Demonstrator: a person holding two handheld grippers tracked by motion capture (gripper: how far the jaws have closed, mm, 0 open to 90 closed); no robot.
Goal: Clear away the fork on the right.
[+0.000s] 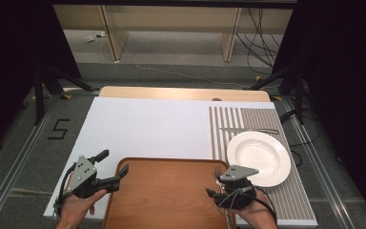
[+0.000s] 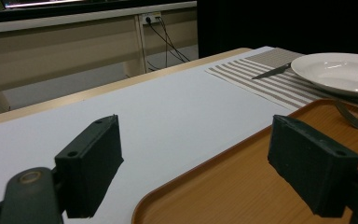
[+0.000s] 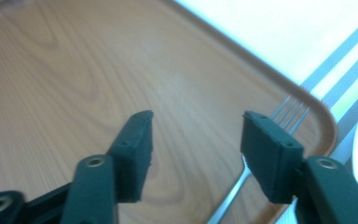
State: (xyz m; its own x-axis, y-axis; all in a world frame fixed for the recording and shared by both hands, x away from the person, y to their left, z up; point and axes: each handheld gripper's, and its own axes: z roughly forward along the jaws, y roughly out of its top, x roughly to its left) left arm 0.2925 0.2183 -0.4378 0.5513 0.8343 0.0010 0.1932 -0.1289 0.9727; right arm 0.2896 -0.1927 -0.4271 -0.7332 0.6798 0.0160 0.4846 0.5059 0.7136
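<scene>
A wooden tray (image 1: 167, 191) lies at the near middle of the table. A fork (image 1: 218, 171) rests inside it along the right rim, tines pointing away. My right gripper (image 1: 225, 186) hovers over that corner, open. In the right gripper view the fork (image 3: 291, 112) runs under the right jaw of my right gripper (image 3: 196, 149), and no pad presses on it. My left gripper (image 1: 115, 162) is open at the tray's left edge. In the left gripper view the rim of the tray (image 2: 242, 186) lies between the jaws of my left gripper (image 2: 200, 165), with nothing held.
A white plate (image 1: 259, 157) sits on a striped placemat (image 1: 267, 124) to the right of the tray, with a knife (image 1: 248, 130) just beyond it. A white board (image 1: 143, 129) covers the table's left and middle. Cables and shelving stand past the far edge.
</scene>
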